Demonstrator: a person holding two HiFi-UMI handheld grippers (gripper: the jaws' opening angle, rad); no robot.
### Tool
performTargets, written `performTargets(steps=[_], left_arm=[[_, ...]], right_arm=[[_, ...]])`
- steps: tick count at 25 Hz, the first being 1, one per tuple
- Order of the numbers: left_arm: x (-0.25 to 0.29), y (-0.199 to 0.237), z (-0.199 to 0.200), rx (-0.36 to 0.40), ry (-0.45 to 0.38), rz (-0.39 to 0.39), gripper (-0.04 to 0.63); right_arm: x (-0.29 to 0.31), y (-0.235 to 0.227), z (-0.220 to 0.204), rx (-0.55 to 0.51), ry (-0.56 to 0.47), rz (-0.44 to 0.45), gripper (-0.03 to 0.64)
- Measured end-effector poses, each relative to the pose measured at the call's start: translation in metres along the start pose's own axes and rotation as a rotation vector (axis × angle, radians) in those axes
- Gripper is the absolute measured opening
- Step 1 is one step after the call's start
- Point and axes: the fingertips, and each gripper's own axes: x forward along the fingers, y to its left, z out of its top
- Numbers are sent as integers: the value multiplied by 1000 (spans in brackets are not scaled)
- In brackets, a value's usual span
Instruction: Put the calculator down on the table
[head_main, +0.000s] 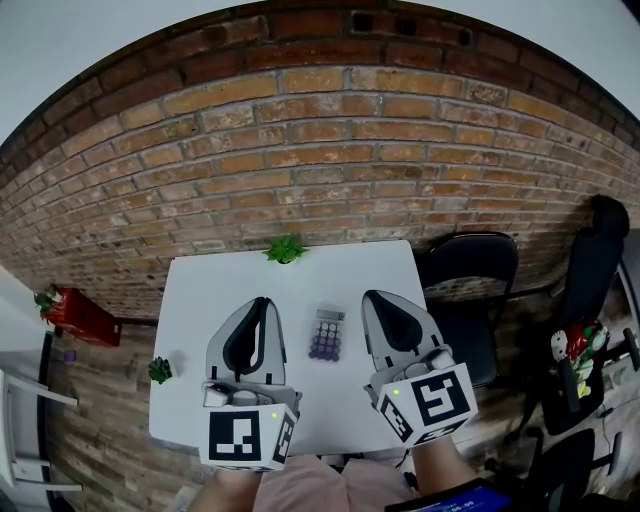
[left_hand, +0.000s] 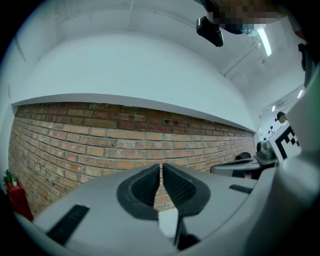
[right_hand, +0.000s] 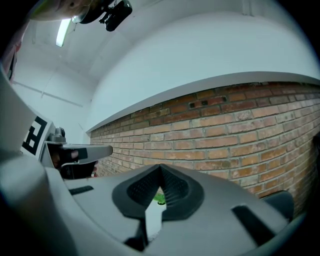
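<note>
The calculator, grey with purple keys, lies flat on the white table, midway between my two grippers. My left gripper hovers just left of it, held level and pointing at the brick wall. In the left gripper view its jaws meet with nothing between them. My right gripper hovers just right of the calculator, also level. In the right gripper view it is shut and empty. Neither gripper touches the calculator.
A small green plant stands at the table's far edge, another near its left edge. A brick wall rises behind the table. A black chair stands to the right, a red box to the left.
</note>
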Motion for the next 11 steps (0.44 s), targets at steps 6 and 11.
performTargets(steps=[6, 11], left_arm=[[1, 4, -3, 0, 12, -8, 25], [1, 8, -7, 2, 14, -12, 25]], right_arm=[[5, 2, -2, 9, 8, -4, -3], [9, 5, -4, 9, 8, -5, -2]])
